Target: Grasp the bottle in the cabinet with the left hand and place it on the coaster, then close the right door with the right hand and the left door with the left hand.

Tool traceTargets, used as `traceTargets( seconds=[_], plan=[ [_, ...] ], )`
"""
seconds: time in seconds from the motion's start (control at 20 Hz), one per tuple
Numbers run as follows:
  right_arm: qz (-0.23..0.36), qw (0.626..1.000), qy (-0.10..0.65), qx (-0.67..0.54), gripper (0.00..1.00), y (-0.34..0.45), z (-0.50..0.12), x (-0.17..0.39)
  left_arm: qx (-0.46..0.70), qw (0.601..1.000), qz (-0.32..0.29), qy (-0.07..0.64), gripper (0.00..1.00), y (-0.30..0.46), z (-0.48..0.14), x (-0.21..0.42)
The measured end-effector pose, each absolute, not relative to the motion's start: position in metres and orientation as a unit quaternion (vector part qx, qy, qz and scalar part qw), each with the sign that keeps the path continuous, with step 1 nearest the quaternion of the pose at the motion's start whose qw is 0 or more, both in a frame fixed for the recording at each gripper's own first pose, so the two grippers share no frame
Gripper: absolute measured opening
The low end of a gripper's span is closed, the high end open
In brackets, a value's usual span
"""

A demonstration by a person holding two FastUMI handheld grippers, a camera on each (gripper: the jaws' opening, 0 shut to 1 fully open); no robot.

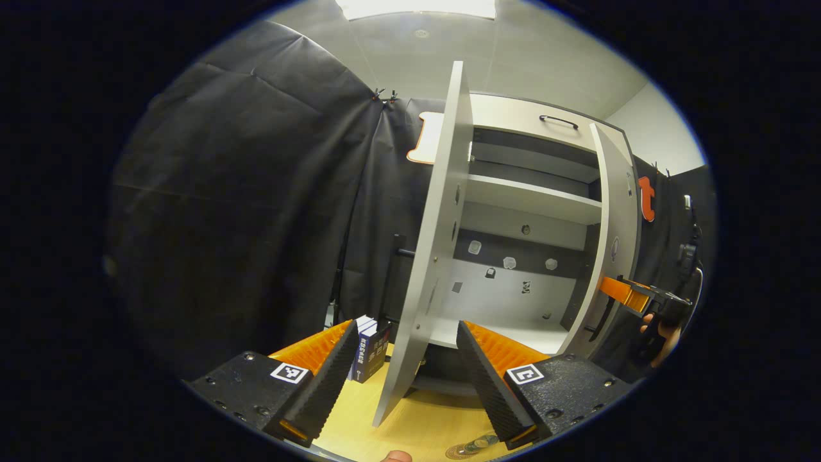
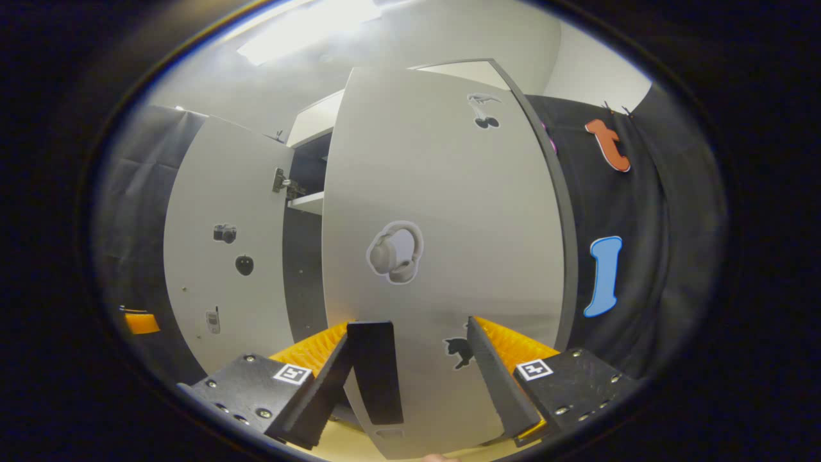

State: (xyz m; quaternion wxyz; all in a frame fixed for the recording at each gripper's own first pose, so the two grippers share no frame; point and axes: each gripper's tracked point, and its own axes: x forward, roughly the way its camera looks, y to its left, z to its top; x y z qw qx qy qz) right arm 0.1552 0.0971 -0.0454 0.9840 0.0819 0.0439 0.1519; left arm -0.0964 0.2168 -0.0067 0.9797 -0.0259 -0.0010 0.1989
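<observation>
Oddly, the bottle itself escapes us: at the very bottom edge of the left gripper view, on the yellow wooden tabletop (image 1: 410, 417), we make out a round brownish disc that may be the coaster (image 1: 459, 452) with something glassy (image 1: 482, 442) beside or on it, but both are cut off and too small to name with confidence.

Above that, the grey cabinet (image 1: 532, 212) stands with both doors swung outward. We see the left door (image 1: 428, 256) nearly edge-on, its thin edge running between the spread fingers of the left gripper (image 1: 406, 366), though we cannot tell whether either finger touches it. Inside, a pale shelf (image 1: 532, 197) and small stickers on the back wall show. A stack of dark blue books (image 1: 371, 350) stands on the table just behind the left finger, partly hidden by it.

At the far side, the right door (image 1: 609, 244) is open, and the other gripper, held in a hand (image 1: 660, 333), sits at its outer face.

From the right gripper view, the right gripper (image 2: 410, 372) is open too, its fingers apart, with the door's black vertical handle (image 2: 375, 372) between them, near the left finger; contact is unclear.
</observation>
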Motion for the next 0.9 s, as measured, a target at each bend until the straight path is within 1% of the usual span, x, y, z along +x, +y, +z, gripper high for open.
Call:
traceTargets(
  seconds=[0.35,0.4,0.5,0.55,0.6,0.65,0.7,0.75,0.8,0.85,0.9],
  plan=[
    [0.148,0.983,0.044,0.103,1.00,0.111,-0.052,0.176,-0.006,0.974,0.226,-0.008,0.96,0.242,0.003,-0.102],
    [0.147,0.982,0.046,0.108,1.00,0.113,-0.053,0.180,-0.005,0.973,0.229,-0.009,0.93,0.246,0.004,-0.104],
    [0.135,0.985,0.042,0.103,1.00,0.115,-0.054,0.184,-0.002,0.970,0.241,-0.011,0.93,0.256,0.004,-0.108],
    [0.129,0.986,0.039,0.100,1.00,0.116,-0.053,0.186,-0.001,0.969,0.247,-0.012,0.96,0.261,0.004,-0.110],
    [0.123,0.987,0.039,0.099,0.96,0.117,-0.054,0.188,-0.001,0.968,0.252,-0.015,0.96,0.265,0.005,-0.112],
    [0.116,0.988,0.038,0.096,1.00,0.118,-0.054,0.190,-0.003,0.967,0.255,-0.016,0.93,0.268,0.004,-0.113],
    [0.110,0.989,0.038,0.094,1.00,0.119,-0.054,0.192,-0.004,0.966,0.258,-0.017,0.92,0.271,0.004,-0.114],
    [0.104,0.990,0.038,0.092,0.96,0.119,-0.055,0.192,-0.005,0.966,0.260,-0.019,0.92,0.274,0.005,-0.115],
    [0.099,0.990,0.038,0.089,0.96,0.119,-0.055,0.193,-0.005,0.965,0.261,-0.021,0.97,0.277,0.006,-0.114],
    [0.094,0.991,0.038,0.088,1.00,0.119,-0.055,0.194,-0.005,0.965,0.262,-0.022,0.96,0.280,0.007,-0.113],
    [0.090,0.991,0.038,0.088,1.00,0.120,-0.055,0.195,-0.005,0.965,0.262,-0.023,0.96,0.282,0.007,-0.112]
  ],
)
